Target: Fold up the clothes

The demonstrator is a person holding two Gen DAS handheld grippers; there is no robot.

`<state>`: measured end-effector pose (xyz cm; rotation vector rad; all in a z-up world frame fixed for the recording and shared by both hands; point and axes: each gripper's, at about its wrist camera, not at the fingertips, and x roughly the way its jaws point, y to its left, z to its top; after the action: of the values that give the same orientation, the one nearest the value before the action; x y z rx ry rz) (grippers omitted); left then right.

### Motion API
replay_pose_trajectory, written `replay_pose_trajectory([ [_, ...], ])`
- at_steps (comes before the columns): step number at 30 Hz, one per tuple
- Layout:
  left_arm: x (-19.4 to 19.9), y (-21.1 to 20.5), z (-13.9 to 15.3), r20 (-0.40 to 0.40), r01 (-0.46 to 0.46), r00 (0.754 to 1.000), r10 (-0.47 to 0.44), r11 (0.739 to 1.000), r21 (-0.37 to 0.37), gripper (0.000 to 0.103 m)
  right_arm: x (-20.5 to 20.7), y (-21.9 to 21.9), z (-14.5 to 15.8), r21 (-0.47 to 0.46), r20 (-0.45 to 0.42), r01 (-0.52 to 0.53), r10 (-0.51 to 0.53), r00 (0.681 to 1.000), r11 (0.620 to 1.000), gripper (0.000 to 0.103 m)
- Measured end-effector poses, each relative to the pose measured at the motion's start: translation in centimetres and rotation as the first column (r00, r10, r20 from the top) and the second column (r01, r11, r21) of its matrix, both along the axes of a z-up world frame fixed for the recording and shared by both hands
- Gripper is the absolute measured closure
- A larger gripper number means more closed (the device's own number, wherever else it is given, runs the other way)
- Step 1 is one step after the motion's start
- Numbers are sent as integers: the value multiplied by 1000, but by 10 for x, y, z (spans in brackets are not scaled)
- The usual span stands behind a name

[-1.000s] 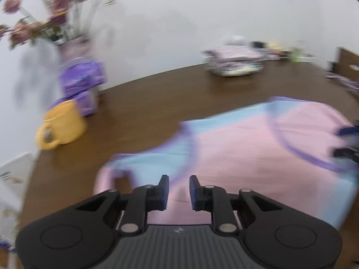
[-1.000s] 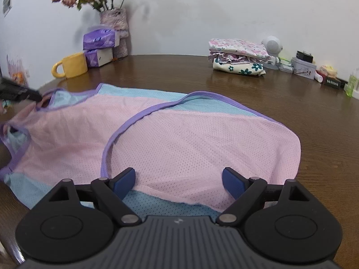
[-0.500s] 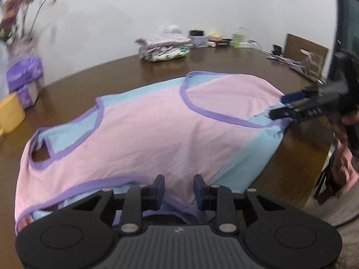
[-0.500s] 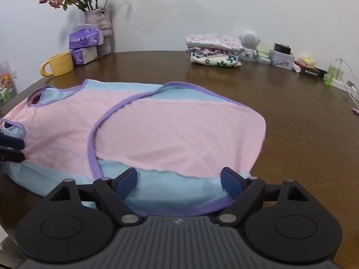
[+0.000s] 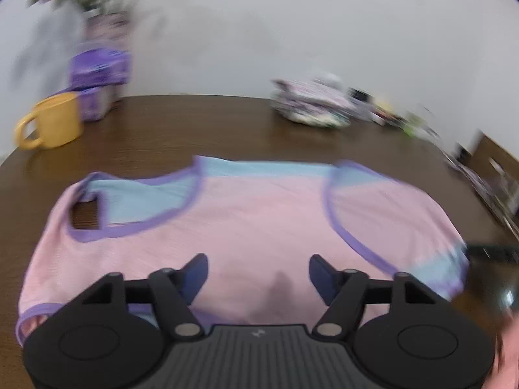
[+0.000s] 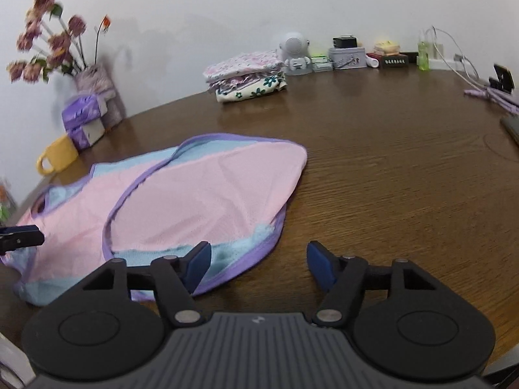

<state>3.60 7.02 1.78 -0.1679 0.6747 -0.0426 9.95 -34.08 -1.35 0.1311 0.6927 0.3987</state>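
Note:
A pink and light-blue sleeveless top with purple trim lies flat on the brown table, one side folded over itself; it also shows in the right wrist view. My left gripper is open and empty just above the top's near edge. My right gripper is open and empty over the table at the top's right hem corner, its left finger over the blue edge. The left gripper's tip shows at the left edge of the right wrist view.
A yellow mug, purple tissue packs and a flower vase stand at the back left. A stack of folded clothes sits at the back middle. Small boxes, a white gadget and cables line the back right.
My left gripper has opened and let go of the top, then swung to face the vase side. My right gripper has drifted right, off the top's hem. The top lies flatter.

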Motion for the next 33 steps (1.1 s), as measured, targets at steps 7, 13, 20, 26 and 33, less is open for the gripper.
replay_pose_trajectory([
  [7,18,4,-1,-12,-3,1000,3,998,-64,33,40,-13,-2,89,-63,35,-29,998,995,48],
  [13,27,-13,-11,-44,32,999,-32,999,20,33,55,-7,-3,57,-78,34,-29,997,998,95],
  [20,32,-21,-20,-62,57,997,-54,997,49,33,47,49,18,-232,95,-66,90,991,970,96],
  [26,31,-16,-19,-58,47,997,-46,999,19,33,48,66,15,-203,102,-68,90,991,977,69],
  [33,31,0,-15,-46,-22,999,20,999,-43,33,69,18,3,-82,-25,58,-60,998,995,66],
])
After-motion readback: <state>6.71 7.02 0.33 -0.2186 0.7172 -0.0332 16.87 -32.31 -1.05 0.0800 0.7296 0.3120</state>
